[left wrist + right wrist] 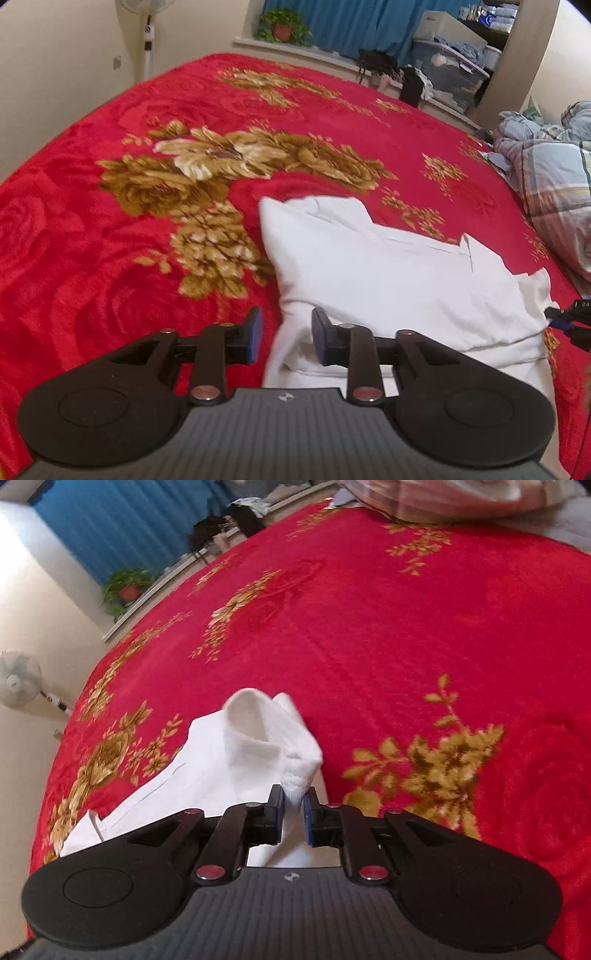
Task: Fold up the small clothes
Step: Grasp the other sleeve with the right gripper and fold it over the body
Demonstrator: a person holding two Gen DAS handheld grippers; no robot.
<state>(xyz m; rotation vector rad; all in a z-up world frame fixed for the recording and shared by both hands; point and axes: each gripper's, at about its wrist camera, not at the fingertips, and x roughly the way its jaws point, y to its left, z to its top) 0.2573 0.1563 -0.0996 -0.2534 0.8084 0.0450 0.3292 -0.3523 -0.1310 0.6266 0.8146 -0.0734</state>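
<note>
A small white garment [388, 273] lies partly folded on the red flowered blanket [110, 229]. My left gripper [286, 334] is open, its fingers on either side of the garment's near left edge, holding nothing. My right gripper [293, 806] is shut on a bunched corner of the white garment [258, 746] and lifts it, so the cloth curls up above the jaws. The right gripper's tip shows at the right edge of the left wrist view [565, 317], at the garment's right corner.
A plaid quilt [554, 177] is heaped on the bed's right side. Beyond the bed's far edge are storage boxes [447, 74], a potted plant [282, 27], blue curtains [354, 22] and a standing fan [147, 40]. Red blanket [424, 635] spreads to the right of the garment.
</note>
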